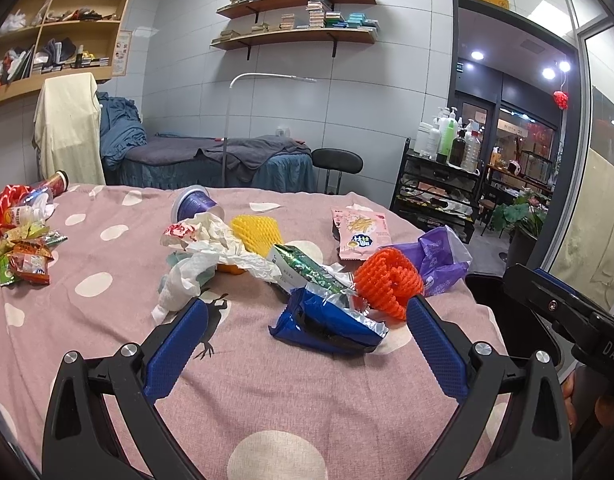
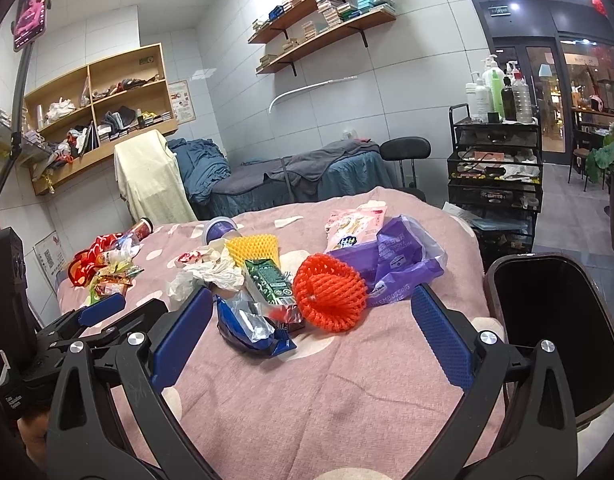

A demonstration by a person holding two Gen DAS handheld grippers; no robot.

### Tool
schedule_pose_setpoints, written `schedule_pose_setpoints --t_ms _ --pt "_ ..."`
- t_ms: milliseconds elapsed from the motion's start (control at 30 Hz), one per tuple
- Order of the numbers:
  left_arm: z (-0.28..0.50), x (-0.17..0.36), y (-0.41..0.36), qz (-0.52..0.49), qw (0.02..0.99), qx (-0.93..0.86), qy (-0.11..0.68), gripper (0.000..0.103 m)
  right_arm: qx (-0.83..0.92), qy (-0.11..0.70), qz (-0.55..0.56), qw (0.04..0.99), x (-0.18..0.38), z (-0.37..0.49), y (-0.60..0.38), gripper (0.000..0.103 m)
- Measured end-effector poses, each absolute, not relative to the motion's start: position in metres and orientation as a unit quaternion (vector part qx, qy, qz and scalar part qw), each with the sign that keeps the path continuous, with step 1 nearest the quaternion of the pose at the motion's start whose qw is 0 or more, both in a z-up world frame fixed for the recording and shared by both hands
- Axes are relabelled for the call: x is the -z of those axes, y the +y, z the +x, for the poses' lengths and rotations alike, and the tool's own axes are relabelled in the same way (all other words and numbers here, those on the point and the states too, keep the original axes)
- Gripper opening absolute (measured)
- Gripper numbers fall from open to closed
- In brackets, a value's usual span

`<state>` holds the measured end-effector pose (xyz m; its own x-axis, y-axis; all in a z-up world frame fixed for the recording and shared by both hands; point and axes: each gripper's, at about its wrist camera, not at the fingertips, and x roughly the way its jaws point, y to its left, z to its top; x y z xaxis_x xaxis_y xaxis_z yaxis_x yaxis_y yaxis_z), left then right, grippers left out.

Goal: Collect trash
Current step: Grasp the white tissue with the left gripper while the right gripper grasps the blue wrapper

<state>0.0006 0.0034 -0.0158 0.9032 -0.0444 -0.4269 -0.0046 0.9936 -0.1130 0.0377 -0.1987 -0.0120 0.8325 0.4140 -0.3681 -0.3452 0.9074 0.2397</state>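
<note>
So there's a pink bedspread [image 1: 267,392] with white dots and trash all over it. Far left there's a pile of snack wrappers [image 1: 25,252] in red, orange and green, with a tube can [image 1: 53,184] tipped over behind it. Moving toward the middle, a purple cup [image 1: 193,202] lies on its side, and in front of it is a wad of white tissue paper [image 1: 211,248] touching a yellow foam net [image 1: 255,232]. A green carton [image 1: 305,270] leans out from under the tissue.

The left gripper [image 1: 307,312] hovers low over the bed, fingers spread wide, holding nothing. A blue foil bag [image 1: 327,324], torn open, lies right between its tips. Just right of that bag is an orange foam net [image 1: 387,282], close to the left gripper's right finger.

Behind the orange net there's a pink snack packet [image 1: 357,234] lying flat, and next to it a crumpled purple plastic bag [image 1: 439,256] near the bed's right edge.

The right gripper [image 2: 307,312] is also wide open and empty, with the orange net and blue bag both sitting between its fingers in its own camera. Off the right side of the bed stands a dark trash bin [image 2: 555,340], lid off, and I can't make out anything inside
</note>
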Motion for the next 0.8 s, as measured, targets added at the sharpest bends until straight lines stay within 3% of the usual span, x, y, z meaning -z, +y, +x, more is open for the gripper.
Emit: schedule_pose_setpoints --t_ms 367,800 --pt "0.009 0.043 0.039 -0.079 0.957 0.0 0.281 0.098 -0.237 0.269 0.055 0.932 0.028 0.058 -0.177 0.098" --pt "0.057 0.06 0.107 -0.097 0.93 -0.033 0.352 0.096 -0.333 0.357 -0.071 0.87 0.054 0.1 -0.101 0.096"
